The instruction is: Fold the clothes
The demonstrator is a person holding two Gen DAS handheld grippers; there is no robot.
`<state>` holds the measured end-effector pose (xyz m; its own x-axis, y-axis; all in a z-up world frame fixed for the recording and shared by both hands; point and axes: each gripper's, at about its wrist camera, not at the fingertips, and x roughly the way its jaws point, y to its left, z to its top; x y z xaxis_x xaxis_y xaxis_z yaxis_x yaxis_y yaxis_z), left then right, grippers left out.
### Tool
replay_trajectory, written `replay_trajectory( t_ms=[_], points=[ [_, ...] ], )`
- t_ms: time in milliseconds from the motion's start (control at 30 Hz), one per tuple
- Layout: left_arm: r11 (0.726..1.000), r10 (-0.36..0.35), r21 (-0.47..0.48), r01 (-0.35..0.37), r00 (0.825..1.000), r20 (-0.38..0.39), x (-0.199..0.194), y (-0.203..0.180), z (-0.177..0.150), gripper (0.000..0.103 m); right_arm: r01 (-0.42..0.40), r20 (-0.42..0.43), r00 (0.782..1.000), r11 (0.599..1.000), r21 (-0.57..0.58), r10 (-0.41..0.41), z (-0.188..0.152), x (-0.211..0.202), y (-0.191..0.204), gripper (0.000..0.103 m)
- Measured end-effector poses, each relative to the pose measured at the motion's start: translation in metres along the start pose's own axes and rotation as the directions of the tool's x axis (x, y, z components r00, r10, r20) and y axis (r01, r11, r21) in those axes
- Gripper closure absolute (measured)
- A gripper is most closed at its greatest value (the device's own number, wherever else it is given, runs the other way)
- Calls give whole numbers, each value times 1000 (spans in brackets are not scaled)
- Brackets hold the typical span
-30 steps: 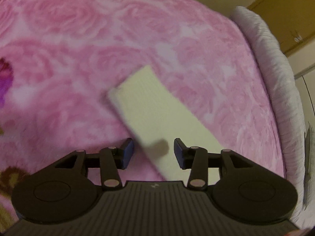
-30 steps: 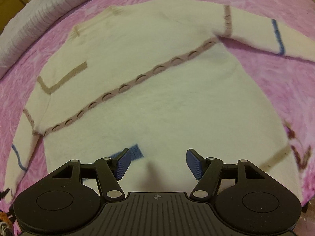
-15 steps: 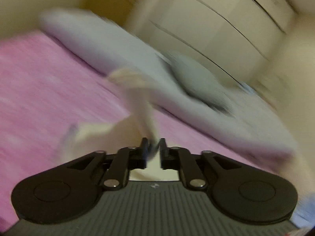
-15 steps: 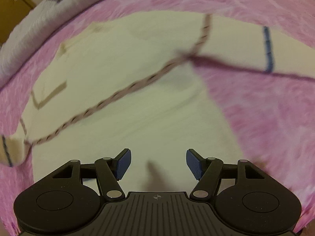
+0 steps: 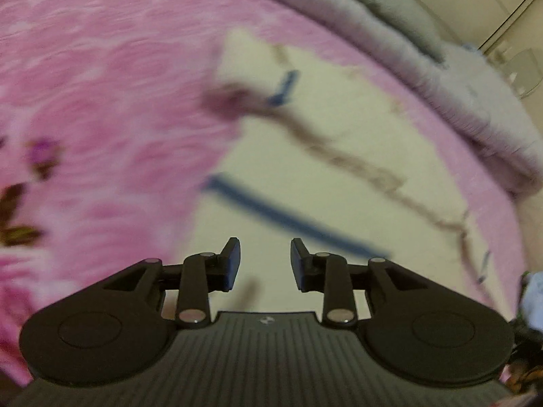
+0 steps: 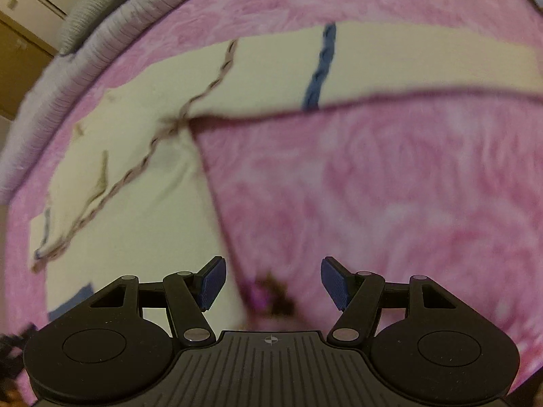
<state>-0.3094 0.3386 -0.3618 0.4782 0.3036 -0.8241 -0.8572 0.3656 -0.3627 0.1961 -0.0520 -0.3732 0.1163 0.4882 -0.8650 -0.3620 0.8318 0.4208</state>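
A cream sweater with brown trim and blue stripes lies flat on the pink blanket. My left gripper hovers over its near part, just short of a blue stripe. Its jaws are opening and nothing is between them. In the right wrist view the sweater's body fills the left side. One sleeve with a blue band stretches right across the top. My right gripper stands open and empty above the body's side edge, where cream cloth meets blanket.
A grey ribbed bolster runs along the far edge of the bed, also visible as a bolster at upper left in the right wrist view. Pale wardrobe doors stand behind it. Dark flower prints mark the blanket.
My left gripper shut on the cream sleeve, swung it over onto the sweater's body, and has now let go. My right gripper slid from the body's middle to its side edge, still open.
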Motion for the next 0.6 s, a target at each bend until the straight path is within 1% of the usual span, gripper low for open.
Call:
replay_trajectory(
  t_ms=[67,167,233,333,433,533,600],
  points=[
    [1000,-14,2,14,1000,-10,-8,25,-6,76,-34,30,999,999,-8,34,-16,-2,1,37],
    [998,-58,32,59,998,-22,-16,46,-19,76,-78,77,994,996,-50,81,-36,-4,8,37],
    [994,-97,52,98,995,-14,-19,54,-28,74,-98,104,989,991,-94,108,-47,-1,12,37],
    [984,-171,47,170,985,3,-18,72,-47,73,-121,123,983,987,-109,134,-60,8,7,37],
    [972,-231,50,230,972,33,-20,85,-72,73,-183,155,968,977,-107,198,-70,9,-8,37],
    [963,-267,54,263,960,87,-27,92,-97,73,-259,175,946,962,-92,271,-81,-1,-28,38],
    [958,-286,10,287,952,104,-30,97,-110,72,-308,182,932,949,-67,315,-91,-9,-42,37]
  ],
)
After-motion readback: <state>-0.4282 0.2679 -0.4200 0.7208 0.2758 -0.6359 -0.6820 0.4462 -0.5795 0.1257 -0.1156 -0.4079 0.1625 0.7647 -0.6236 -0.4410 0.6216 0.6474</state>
